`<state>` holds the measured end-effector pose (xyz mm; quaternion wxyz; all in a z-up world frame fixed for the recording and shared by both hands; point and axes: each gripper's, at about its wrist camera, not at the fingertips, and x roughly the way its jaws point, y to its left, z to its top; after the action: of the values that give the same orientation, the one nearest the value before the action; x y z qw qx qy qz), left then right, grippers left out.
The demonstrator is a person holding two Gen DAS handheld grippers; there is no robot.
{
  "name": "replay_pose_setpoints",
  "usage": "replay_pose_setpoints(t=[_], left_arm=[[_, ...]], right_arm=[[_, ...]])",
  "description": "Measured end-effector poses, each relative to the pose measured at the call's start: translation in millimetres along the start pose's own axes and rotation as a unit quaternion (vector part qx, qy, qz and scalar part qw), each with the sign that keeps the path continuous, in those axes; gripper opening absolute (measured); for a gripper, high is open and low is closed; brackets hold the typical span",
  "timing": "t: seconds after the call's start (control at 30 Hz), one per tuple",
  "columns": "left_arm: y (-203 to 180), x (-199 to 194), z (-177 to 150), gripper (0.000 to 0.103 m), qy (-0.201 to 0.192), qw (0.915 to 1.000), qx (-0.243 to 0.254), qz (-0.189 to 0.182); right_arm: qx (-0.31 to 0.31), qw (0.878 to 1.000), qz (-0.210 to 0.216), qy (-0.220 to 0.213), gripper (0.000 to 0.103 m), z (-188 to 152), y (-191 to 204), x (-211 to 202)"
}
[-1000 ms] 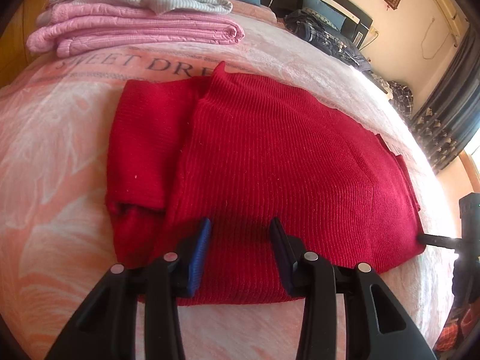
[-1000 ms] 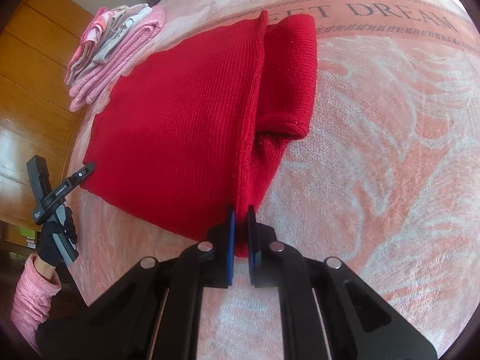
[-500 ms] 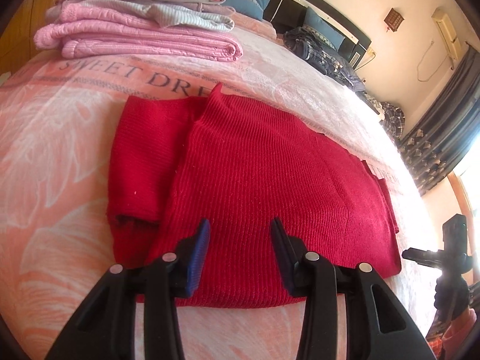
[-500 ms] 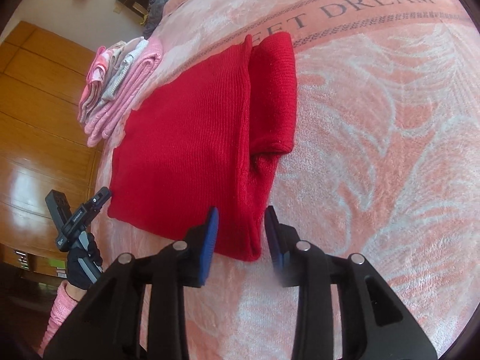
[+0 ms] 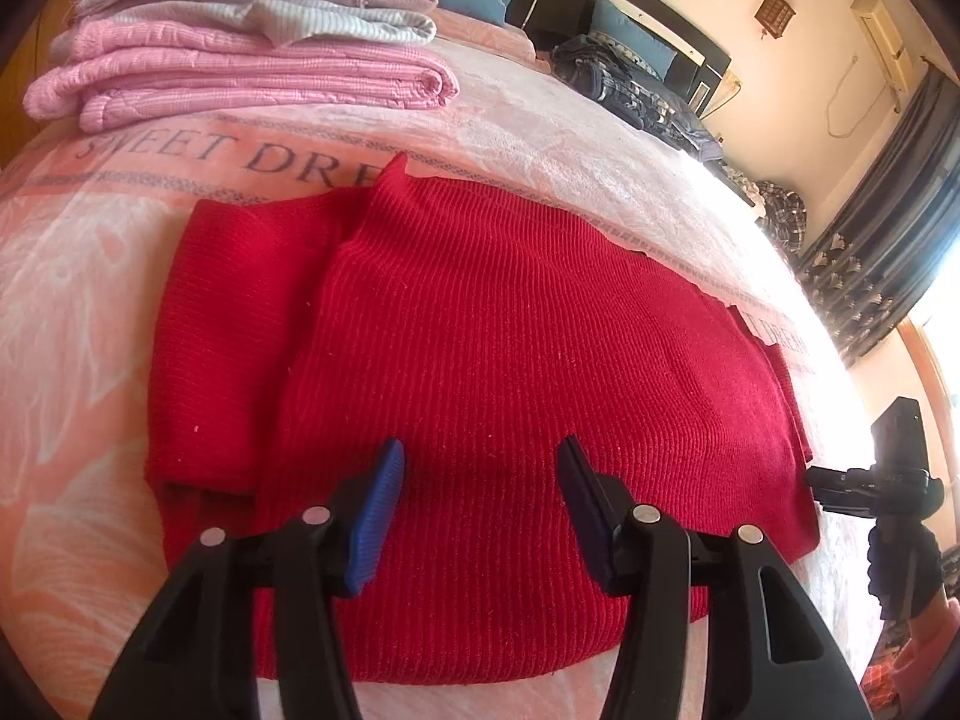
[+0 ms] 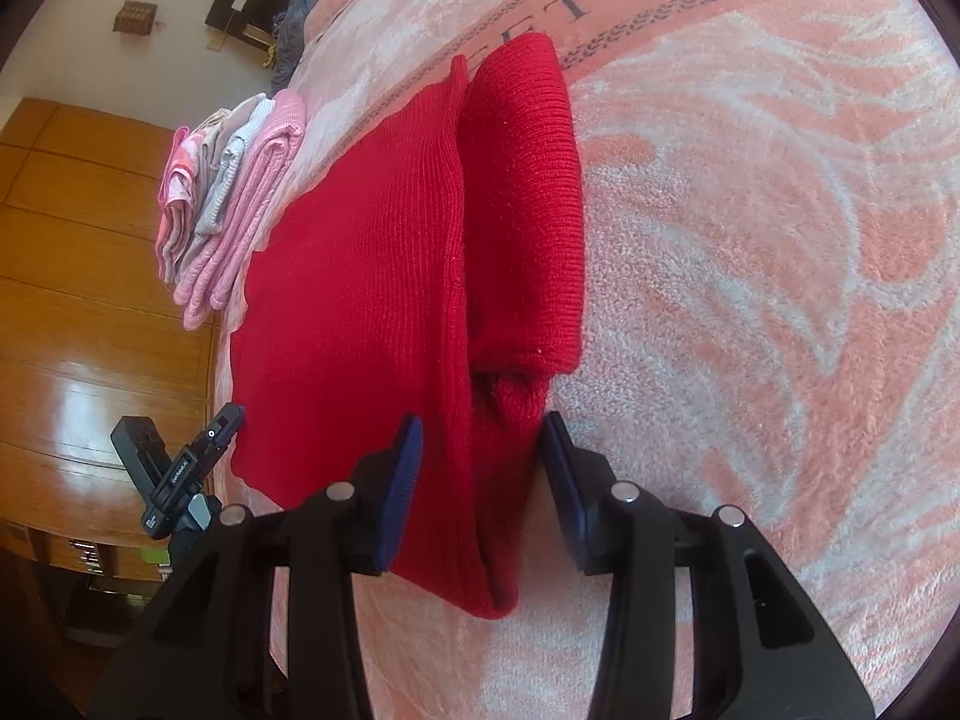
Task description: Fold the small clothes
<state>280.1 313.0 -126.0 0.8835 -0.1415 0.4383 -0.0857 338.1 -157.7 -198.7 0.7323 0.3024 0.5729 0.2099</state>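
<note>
A red knit sweater lies flat on the pink bedspread, with a sleeve folded over on its left side. My left gripper hovers open over the sweater's near edge, nothing between its fingers. In the right wrist view the same red sweater stretches away, its folded sleeve on the right. My right gripper stands open astride the sweater's near corner, not clamped on it. The other gripper shows at the sweater's far left corner in the right wrist view, and the right gripper at the right edge of the left wrist view.
A stack of folded pink and grey clothes sits at the back left of the bed. Dark clothes lie near the headboard. A wooden wardrobe stands beside the bed. Dark curtains hang at the right.
My right gripper, shut on the sweater's corner a second ago, has opened and let it go. The left gripper stayed open and moved in slightly over the sweater.
</note>
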Motion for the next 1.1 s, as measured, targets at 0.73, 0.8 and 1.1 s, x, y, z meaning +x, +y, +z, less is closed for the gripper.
replay_pose_setpoints(t=[0.73,0.8,1.1], left_arm=[[2.9,2.4,-4.2,0.064,-0.002,0.9999,0.003,-0.012],[3.2,2.5,-4.1,0.064,-0.002,0.9999,0.003,-0.012],[5.3,3.2,-5.4,0.065,-0.003,0.9998,0.007,-0.019]], right_arm=[[0.021,0.998,0.058,-0.015,0.024,4.4,2.8,17.8],[0.009,0.999,0.05,-0.016,0.015,3.4,6.5,19.2],[0.007,0.999,0.037,-0.017,0.012,2.2,3.5,21.9]])
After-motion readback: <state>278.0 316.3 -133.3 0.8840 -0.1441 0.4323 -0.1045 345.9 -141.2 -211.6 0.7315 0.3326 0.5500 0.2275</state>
